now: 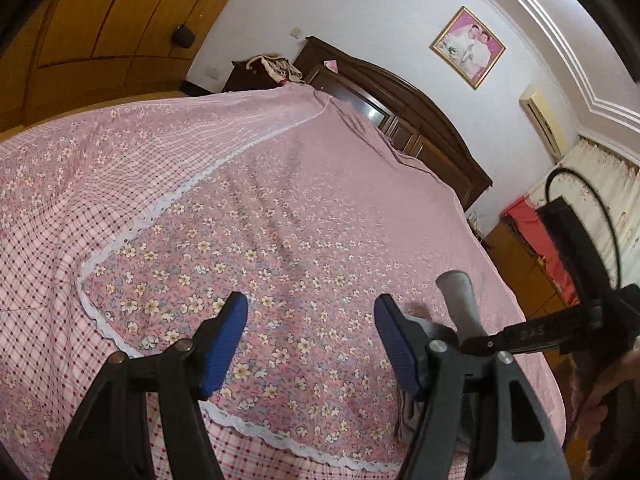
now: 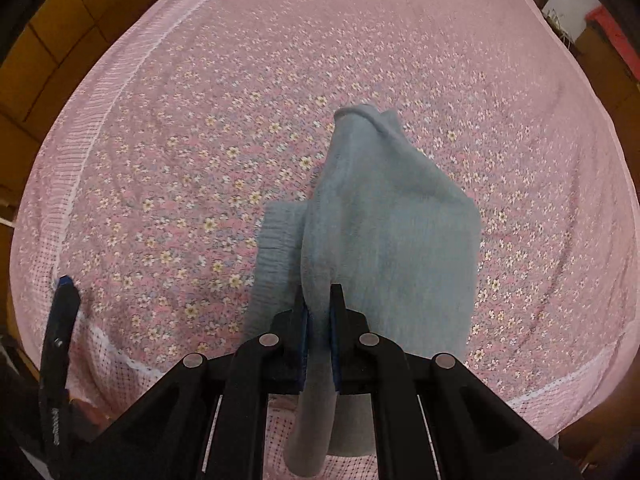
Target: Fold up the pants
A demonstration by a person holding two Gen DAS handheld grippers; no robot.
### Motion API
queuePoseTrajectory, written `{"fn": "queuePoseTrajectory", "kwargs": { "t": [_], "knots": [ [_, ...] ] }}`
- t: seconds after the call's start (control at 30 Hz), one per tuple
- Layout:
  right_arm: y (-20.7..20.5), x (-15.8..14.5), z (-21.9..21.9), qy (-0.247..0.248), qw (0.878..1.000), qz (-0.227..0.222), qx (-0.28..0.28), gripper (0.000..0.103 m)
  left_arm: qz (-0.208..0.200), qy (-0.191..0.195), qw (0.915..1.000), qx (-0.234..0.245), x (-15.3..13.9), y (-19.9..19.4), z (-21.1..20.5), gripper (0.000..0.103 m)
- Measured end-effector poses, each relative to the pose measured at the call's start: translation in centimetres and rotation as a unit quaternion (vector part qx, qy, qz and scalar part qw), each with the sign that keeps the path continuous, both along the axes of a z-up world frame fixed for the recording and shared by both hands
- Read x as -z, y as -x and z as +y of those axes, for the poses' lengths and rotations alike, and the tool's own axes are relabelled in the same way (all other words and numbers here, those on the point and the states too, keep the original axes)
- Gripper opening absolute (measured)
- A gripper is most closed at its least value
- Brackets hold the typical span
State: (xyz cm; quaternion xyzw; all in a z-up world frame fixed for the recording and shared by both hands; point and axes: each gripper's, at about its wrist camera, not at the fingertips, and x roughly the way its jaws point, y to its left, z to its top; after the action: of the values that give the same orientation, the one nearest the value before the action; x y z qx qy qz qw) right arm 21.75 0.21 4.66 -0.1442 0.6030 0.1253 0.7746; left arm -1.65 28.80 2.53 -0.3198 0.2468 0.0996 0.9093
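The pants are light grey-blue knit fabric, hanging bunched from my right gripper above the bed; the ribbed waistband shows at the left of the bundle. My right gripper is shut on a fold of the pants. In the left wrist view, a grey piece of the pants sticks up beside the right gripper's black arm. My left gripper is open and empty, its blue pads wide apart over the flowered bedspread. A left fingertip shows at the left edge of the right wrist view.
The bed is covered by a pink flowered spread with a checked border and white lace trim. A dark wooden headboard stands at the far side, a nightstand beside it. Wooden wardrobe at left, cabinet at right.
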Motion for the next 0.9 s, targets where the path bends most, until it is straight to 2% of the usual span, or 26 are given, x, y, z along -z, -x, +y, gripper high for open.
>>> {"fn": "queuePoseTrajectory", "kwargs": {
  "t": [0.13, 0.17, 0.3, 0.4, 0.5, 0.57, 0.6, 0.67, 0.7, 0.73, 0.77, 0.8, 0.83, 0.87, 0.9],
  "knots": [
    [0.0, 0.1, 1.4, 0.010, 1.000, -0.002, -0.018, 0.011, 0.005, -0.017, 0.9997, 0.014, 0.0, -0.5, -0.9, 0.069],
    [0.1, 0.4, 1.8, 0.007, 1.000, 0.006, -0.025, 0.017, 0.008, -0.021, 0.9996, 0.019, 0.0, -0.6, -1.2, 0.069],
    [1.0, 1.5, 2.5, -0.084, 0.993, 0.077, -0.029, 0.019, 0.026, -0.040, 0.9984, 0.031, 0.6, -1.3, -2.2, 0.069],
    [2.1, -0.5, 2.2, -0.091, 0.994, 0.052, -0.042, 0.019, 0.040, -0.047, 0.9974, 0.037, 1.1, -1.8, -2.7, 0.069],
    [2.6, -3.5, -1.0, -0.135, 0.989, 0.025, -0.051, 0.019, 0.025, -0.053, 0.9970, 0.050, 0.2, -1.7, -3.4, 0.068],
    [2.5, -4.4, -4.5, -0.162, 0.986, 0.006, -0.043, 0.022, -0.011, -0.030, 0.9956, 0.088, -1.1, -1.8, -4.3, 0.057],
    [2.3, -4.3, -6.7, -0.178, 0.983, -0.004, -0.037, 0.023, -0.030, -0.013, 0.9921, 0.121, -2.1, -2.3, -5.1, 0.037],
    [1.5, -2.7, -11.0, -0.216, 0.976, -0.008, -0.011, 0.025, -0.051, 0.018, 0.9784, 0.199, -3.9, -4.1, -7.2, 0.033],
    [0.9, -1.3, -13.6, -0.247, 0.969, -0.001, 0.011, 0.025, -0.055, 0.028, 0.9696, 0.237, -4.3, -5.3, -8.4, 0.032],
    [0.3, 0.2, -15.9, -0.290, 0.957, 0.011, 0.027, 0.025, -0.047, 0.034, 0.9620, 0.267, -4.3, -6.8, -9.7, 0.030],
    [-0.1, 1.7, -17.9, -0.339, 0.940, 0.021, 0.042, 0.025, -0.031, 0.028, 0.9574, 0.286, -3.9, -8.2, -11.0, 0.026],
    [-0.5, 3.4, -19.9, -0.388, 0.919, 0.033, 0.054, 0.025, -0.013, 0.012, 0.9564, 0.292, -3.3, -9.3, -11.8, 0.024],
    [-0.8, 5.0, -21.4, -0.424, 0.903, 0.044, 0.061, 0.025, 0.026, -0.016, 0.9579, 0.285, -1.9, -10.7, -12.6, 0.024],
    [-0.9, 6.0, -22.0, -0.441, 0.894, 0.051, 0.057, 0.025, 0.072, -0.042, 0.9588, 0.272, -0.3, -11.8, -12.9, 0.023],
    [-1.0, 7.3, -22.4, -0.448, 0.891, 0.062, 0.046, 0.025, 0.118, -0.069, 0.9570, 0.256, 1.9, -12.8, -13.0, 0.009]
  ]
}}
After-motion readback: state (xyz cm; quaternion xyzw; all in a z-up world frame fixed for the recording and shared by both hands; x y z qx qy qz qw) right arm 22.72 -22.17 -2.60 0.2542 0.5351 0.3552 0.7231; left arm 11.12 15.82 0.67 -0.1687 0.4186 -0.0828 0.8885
